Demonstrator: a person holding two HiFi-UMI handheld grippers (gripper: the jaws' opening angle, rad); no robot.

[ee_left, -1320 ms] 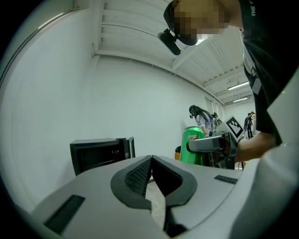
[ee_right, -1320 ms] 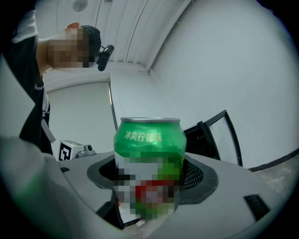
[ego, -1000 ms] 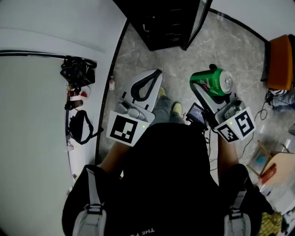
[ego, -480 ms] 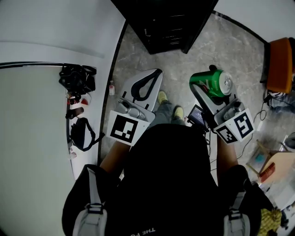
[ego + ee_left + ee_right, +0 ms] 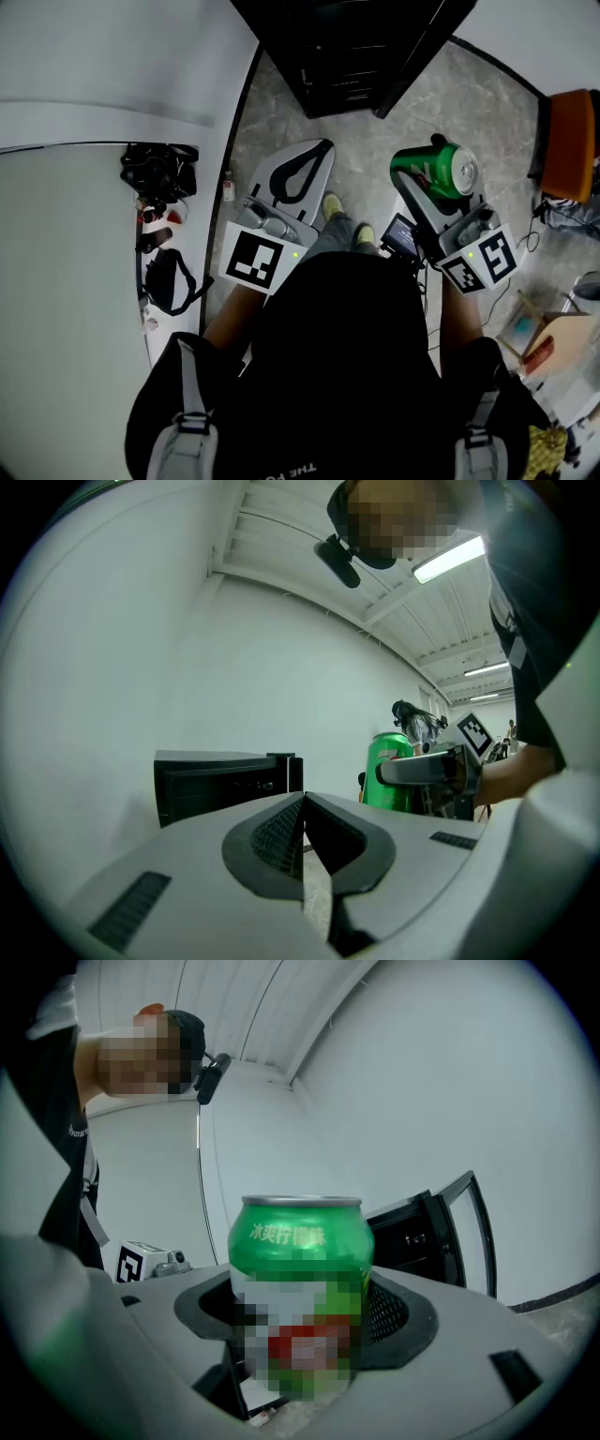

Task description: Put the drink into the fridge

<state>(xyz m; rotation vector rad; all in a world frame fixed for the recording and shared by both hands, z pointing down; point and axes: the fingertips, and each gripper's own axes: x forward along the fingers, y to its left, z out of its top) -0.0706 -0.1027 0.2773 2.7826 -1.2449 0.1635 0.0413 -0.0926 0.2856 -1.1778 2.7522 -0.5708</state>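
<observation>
The person is standing over a marbled floor (image 5: pixel 361 150) and holding both tools out in front at about the same reach. The left gripper (image 5: pixel 319 148) is sitting clenched with nothing in it, its two jaws meeting tip to tip in its own view. It is idling at 9 o'clock of the load.

The right gripper (image 5: pixel 305 1358) is grasping the green drink can (image 5: pixel 442 171), with a jaw pressing on either side of the can's lower half. The can is riding upright, lid on top, so its long axis is running vertically, across the jaws.

Beyond that, in the head view, the dark fridge (image 5: pixel 347 47) is lying at roughly 11 o'clock of the can, well apart from it, with bare floor between. Its door (image 5: pixel 427 52) is hanging open at about 12 o'clock. In the right gripper view the open door and the dark cavity are showing just to 3 o'clock of the can.

I judge that the right gripper is the one doing the carrying, and the move is turning on bringing the upright can forward and towards 11 o'clock into that opening, clear of the door edge.
</observation>
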